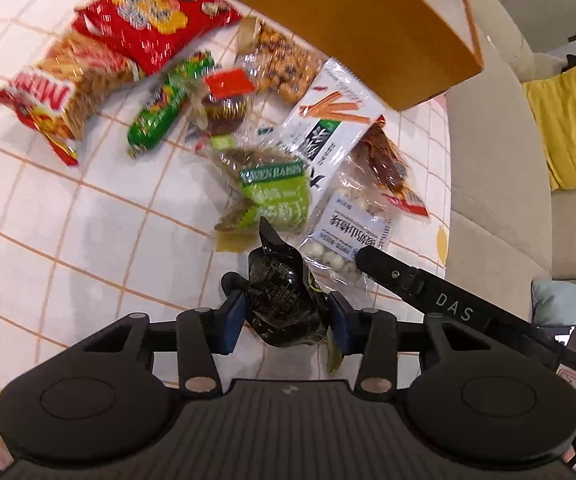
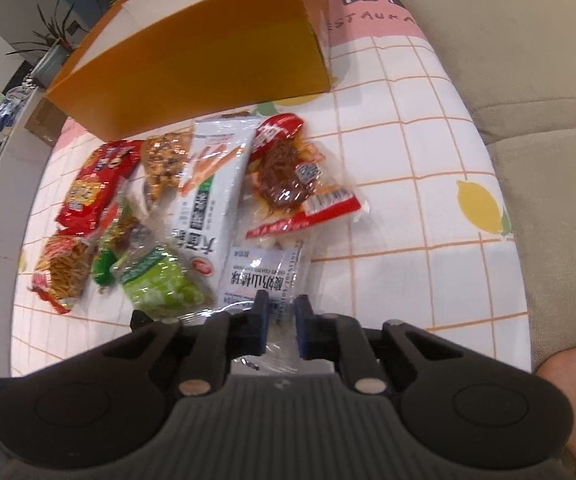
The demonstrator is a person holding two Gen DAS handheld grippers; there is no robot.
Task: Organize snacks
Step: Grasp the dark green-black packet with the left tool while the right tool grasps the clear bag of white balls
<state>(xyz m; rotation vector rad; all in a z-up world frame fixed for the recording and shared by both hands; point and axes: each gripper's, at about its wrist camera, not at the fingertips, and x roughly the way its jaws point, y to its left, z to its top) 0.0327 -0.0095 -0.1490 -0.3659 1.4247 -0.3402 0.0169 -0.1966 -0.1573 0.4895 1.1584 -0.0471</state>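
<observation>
The left gripper (image 1: 286,312) clamps a crumpled black packet (image 1: 284,300) at lower centre of its view. The right gripper (image 2: 280,326) pinches the clear edge of a white-ball snack bag (image 2: 266,274), low in its view. The remaining snacks lie clustered mid-frame on the checked tablecloth (image 2: 408,184), below an orange box (image 2: 208,60) at the top.
</observation>
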